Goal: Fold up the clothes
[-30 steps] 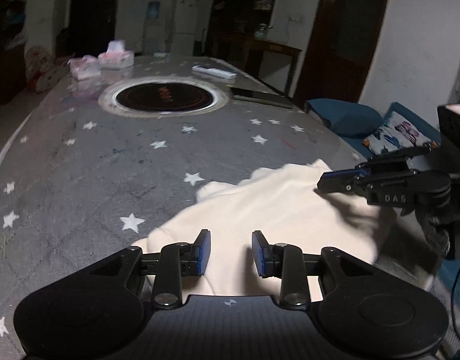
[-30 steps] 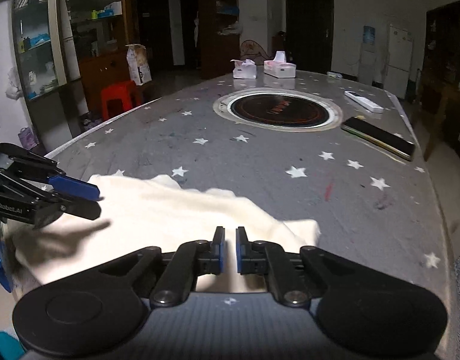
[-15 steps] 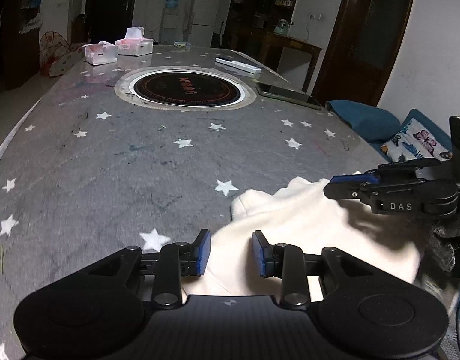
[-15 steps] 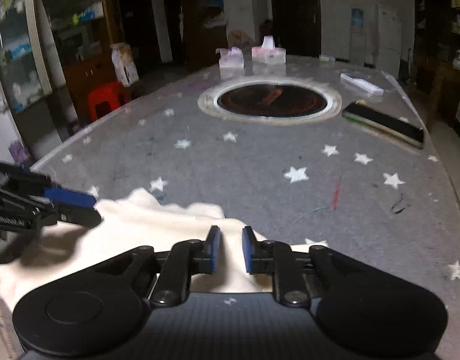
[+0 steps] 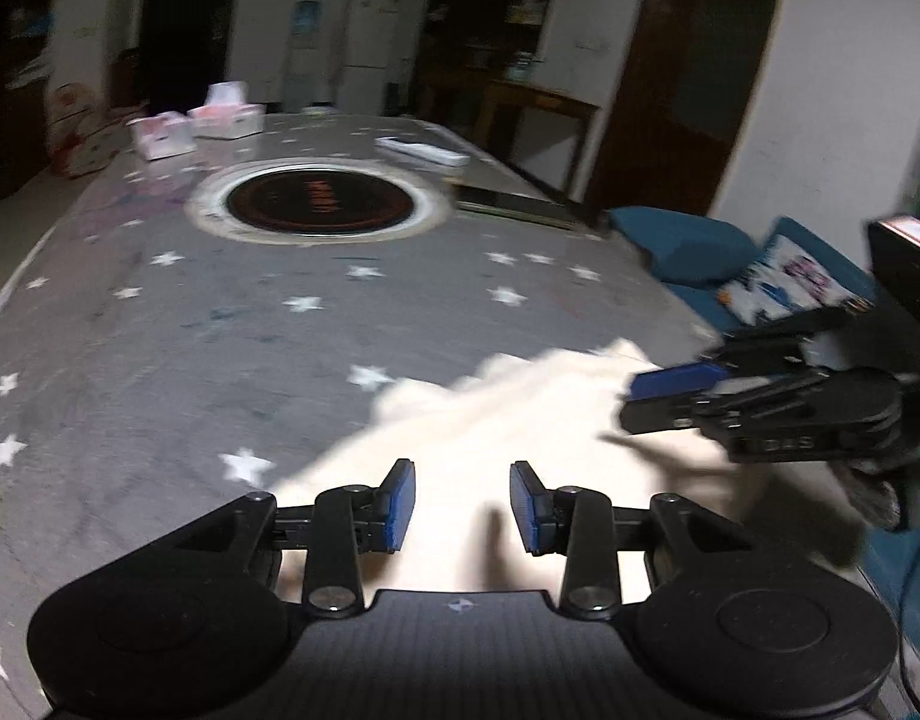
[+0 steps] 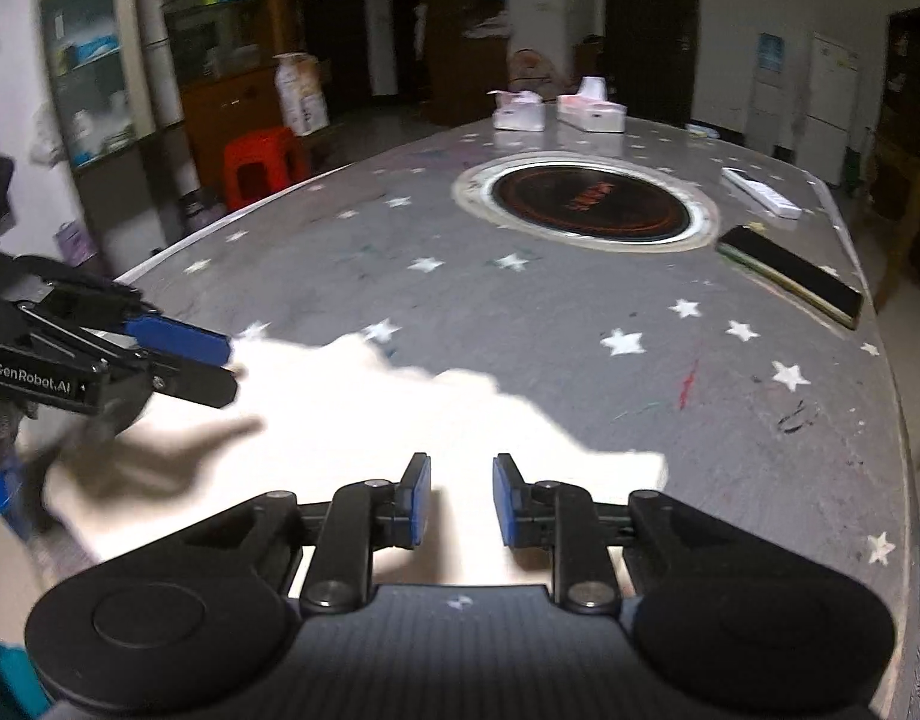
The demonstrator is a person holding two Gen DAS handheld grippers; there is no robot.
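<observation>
— Soft cream-white folded cloth lying flat at near edge of grey star-print bench, long side along that edge.
— Near part hidden. Left claw and right claw just been opening, apart, clamping nothing. Blurry.

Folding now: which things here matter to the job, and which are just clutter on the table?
For the job: cream-white fabric garment; left gripper; right gripper.

Lying about: two pink-and-white tissue boxes; white remote control; flat black slab; round black inset hob.
</observation>
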